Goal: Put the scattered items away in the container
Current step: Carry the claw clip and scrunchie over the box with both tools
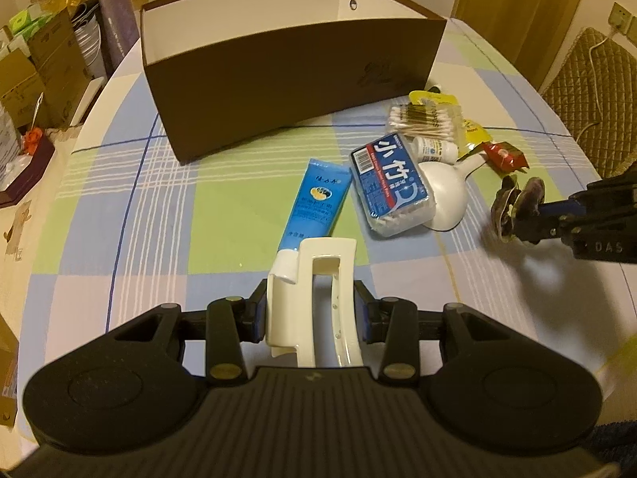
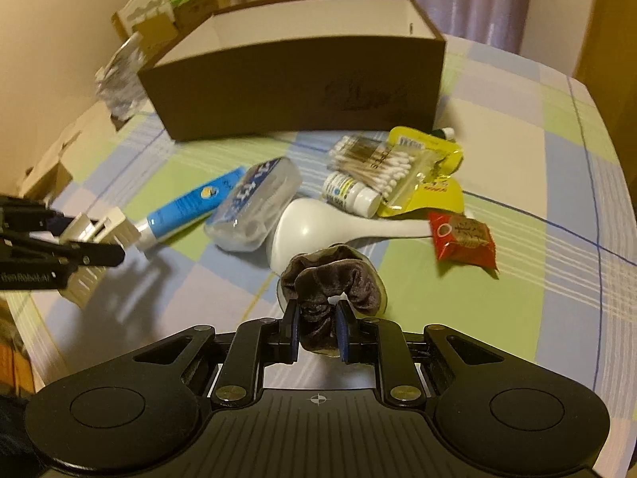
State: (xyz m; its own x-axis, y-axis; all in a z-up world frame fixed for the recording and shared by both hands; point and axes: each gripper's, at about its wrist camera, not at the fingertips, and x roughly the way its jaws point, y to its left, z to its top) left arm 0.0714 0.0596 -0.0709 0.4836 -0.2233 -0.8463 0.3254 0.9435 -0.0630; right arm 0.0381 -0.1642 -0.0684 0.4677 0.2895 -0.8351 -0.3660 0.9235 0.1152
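Both tongs are closed on cargo, the left tongs [image 1: 312, 314] gripping a white hair clip [image 1: 314, 298] and the right tongs [image 2: 317, 332] a brown scrunchie [image 2: 332, 279], each held above the bench [image 1: 159, 207], seemingly for carrying to the brown box [image 1: 278, 91] behind.

**Occlusions and unreadable areas**

Box [image 1: 278, 91] floor hidden behind its near wall in both views. Tube [image 1: 314, 203] cap covered by the cream clip [image 1: 314, 298]. Spoon [image 2: 318, 231] bowl partly behind the scrunchie [image 2: 334, 279]. Yellow pouch [image 2: 434, 183] mostly under the swab pack [image 2: 374, 163]. Small dark-tipped item [image 2: 445, 132] by the box corner: too small to identify. Left gripper [image 2: 91, 239] motion-blurred in the right view.
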